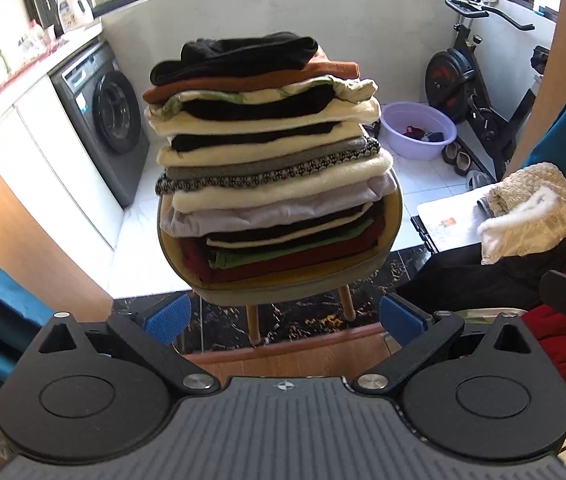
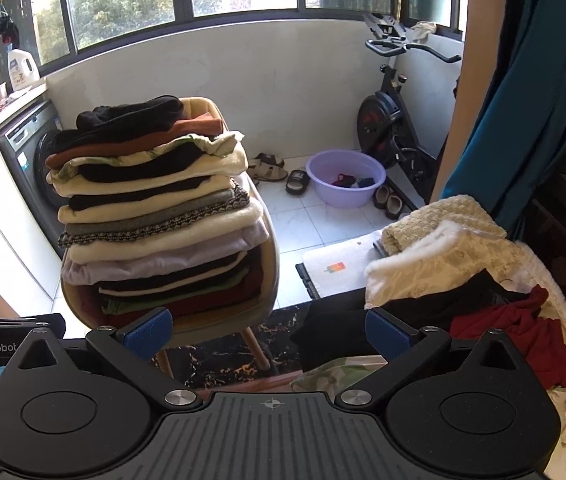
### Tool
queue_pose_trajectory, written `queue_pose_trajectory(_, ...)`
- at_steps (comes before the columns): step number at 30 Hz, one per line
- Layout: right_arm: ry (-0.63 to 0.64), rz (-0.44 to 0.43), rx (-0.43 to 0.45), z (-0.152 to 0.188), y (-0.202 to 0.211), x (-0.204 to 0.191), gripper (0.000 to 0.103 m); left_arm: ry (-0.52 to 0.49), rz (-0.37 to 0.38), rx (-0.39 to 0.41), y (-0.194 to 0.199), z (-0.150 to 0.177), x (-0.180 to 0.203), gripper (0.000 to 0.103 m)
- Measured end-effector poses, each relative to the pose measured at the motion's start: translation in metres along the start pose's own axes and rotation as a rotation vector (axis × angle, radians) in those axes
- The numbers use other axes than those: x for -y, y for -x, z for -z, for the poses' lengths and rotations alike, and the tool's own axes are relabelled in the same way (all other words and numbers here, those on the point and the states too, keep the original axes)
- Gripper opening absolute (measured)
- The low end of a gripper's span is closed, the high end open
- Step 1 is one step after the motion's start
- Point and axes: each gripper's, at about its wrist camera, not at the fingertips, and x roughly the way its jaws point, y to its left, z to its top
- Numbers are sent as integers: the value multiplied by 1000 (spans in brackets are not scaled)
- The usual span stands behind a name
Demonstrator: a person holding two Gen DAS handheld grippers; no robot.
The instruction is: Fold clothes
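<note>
Both our left gripper (image 1: 283, 318) and right gripper (image 2: 269, 332) are hovering spread and empty, facing the stack of folded clothes (image 1: 271, 152) filling the chair (image 1: 393, 216) ahead.

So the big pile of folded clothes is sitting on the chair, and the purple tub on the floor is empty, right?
Not quite. The folded pile does sit on the chair, but the purple tub on the floor isn't empty: the right wrist view shows a few small dark, red and blue clothes lying in the bottom of it. The left wrist view shows the same.
</note>
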Motion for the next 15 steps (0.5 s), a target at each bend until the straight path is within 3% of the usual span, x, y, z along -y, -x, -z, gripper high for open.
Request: queue_pose_trajectory(15,-20,0,13,-8,-4,9,102,8,15,-8,-1,-6,5,103)
